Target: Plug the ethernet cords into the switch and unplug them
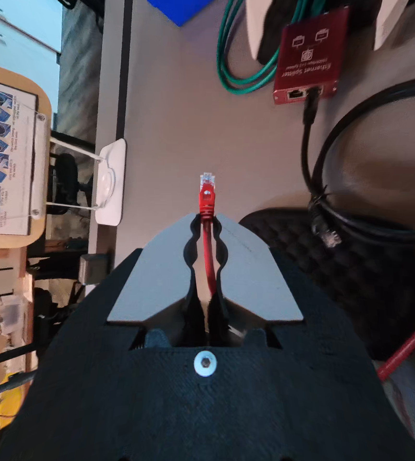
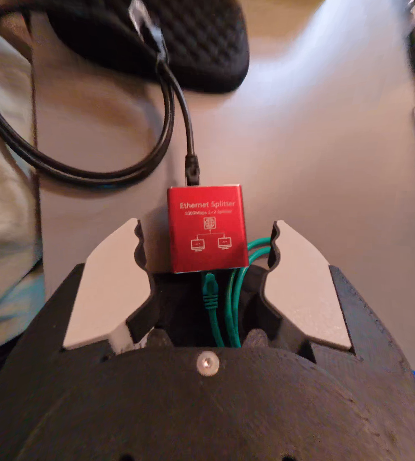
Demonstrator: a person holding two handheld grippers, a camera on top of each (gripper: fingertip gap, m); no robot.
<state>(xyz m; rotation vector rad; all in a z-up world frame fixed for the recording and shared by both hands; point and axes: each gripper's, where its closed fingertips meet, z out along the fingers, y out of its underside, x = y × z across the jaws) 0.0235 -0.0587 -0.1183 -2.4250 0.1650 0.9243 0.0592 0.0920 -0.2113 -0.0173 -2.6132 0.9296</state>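
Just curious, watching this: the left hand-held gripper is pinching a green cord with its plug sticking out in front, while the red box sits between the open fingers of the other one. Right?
Nearly. The cord in the left hand-held gripper is red, not green, as the left wrist view shows. The green cord is plugged into the red box, which does sit between the right hand-held gripper's open fingers.

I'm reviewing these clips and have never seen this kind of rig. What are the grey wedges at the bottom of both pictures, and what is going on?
Each picture comes from a camera on a handheld gripper, looking along its two grey fingers. The left gripper is shut on a red ethernet cord, plug pointing forward. The right gripper is open, its fingers on either side of a red switch on the grey table. A black cord and a green cord are plugged into the switch; one port beside the black cord is free.
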